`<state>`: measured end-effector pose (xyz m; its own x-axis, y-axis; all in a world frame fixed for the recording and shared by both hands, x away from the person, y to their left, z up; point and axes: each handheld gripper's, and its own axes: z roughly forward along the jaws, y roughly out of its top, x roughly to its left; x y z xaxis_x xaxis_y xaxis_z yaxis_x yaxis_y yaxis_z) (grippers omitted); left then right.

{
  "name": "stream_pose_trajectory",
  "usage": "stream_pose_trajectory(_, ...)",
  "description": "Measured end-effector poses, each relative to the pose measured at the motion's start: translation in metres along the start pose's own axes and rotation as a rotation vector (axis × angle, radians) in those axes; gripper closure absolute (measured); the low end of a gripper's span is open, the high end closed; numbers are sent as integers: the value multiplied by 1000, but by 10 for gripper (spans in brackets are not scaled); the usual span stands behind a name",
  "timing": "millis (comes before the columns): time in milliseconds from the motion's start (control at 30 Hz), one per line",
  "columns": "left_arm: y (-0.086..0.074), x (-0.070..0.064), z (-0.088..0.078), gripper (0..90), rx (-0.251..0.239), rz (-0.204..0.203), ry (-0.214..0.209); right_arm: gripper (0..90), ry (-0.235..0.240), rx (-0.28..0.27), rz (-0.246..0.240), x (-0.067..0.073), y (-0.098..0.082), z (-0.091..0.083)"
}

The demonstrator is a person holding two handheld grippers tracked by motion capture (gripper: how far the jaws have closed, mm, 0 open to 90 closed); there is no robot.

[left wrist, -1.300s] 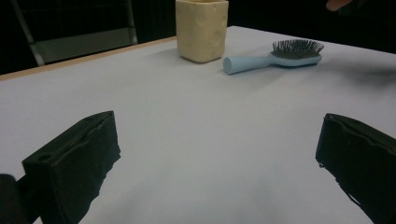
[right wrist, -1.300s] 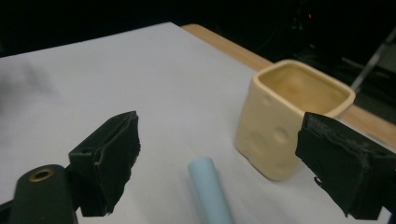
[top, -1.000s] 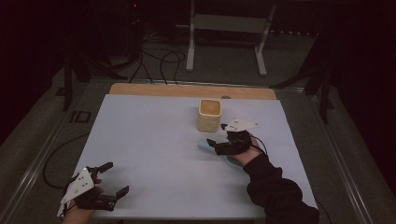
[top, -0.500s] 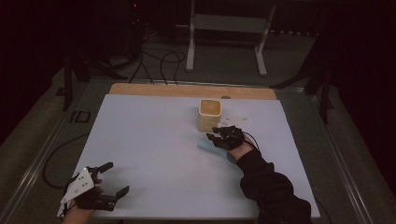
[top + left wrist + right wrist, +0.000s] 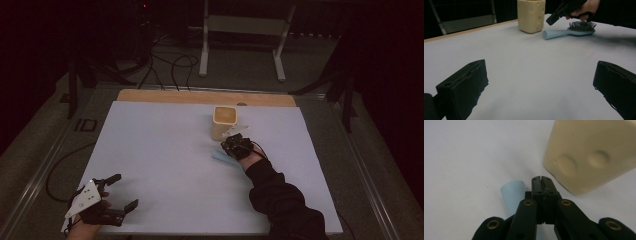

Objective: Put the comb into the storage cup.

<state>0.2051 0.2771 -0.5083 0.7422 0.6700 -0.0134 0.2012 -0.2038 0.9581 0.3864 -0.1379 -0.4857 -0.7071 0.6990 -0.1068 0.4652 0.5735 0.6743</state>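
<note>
A light blue hairbrush (image 5: 571,30) with dark bristles lies on the white table sheet (image 5: 160,150), just in front of a cream cup (image 5: 224,122) with dimpled sides. My right gripper (image 5: 541,180) hovers over the brush's handle (image 5: 512,193), close beside the cup (image 5: 591,152). Its jaws have just been closing and now meet with nothing between them; the handle lies below and to their left. My left gripper (image 5: 125,191) rests near the table's front left corner, its jaws wide open and empty (image 5: 540,85).
A wooden strip (image 5: 200,96) borders the table's far edge. Beyond it stand a metal frame (image 5: 245,30) and loose cables (image 5: 165,65) on the dark floor. A cable (image 5: 60,165) trails off the table's left side.
My right gripper has moved down and left toward the brush handle beside the cup, and its jaws have gone from open to shut. My left gripper has stayed put.
</note>
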Motion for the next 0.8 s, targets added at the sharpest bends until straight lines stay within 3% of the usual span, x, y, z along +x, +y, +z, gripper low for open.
stream_pose_trajectory(333,0,0,0,0,2,0,0,900,-33,109,-8,7,3,15)
stream_pose_trajectory(800,0,-1,0,0,3,1,-2,900,4,114,23,14,-2,12)
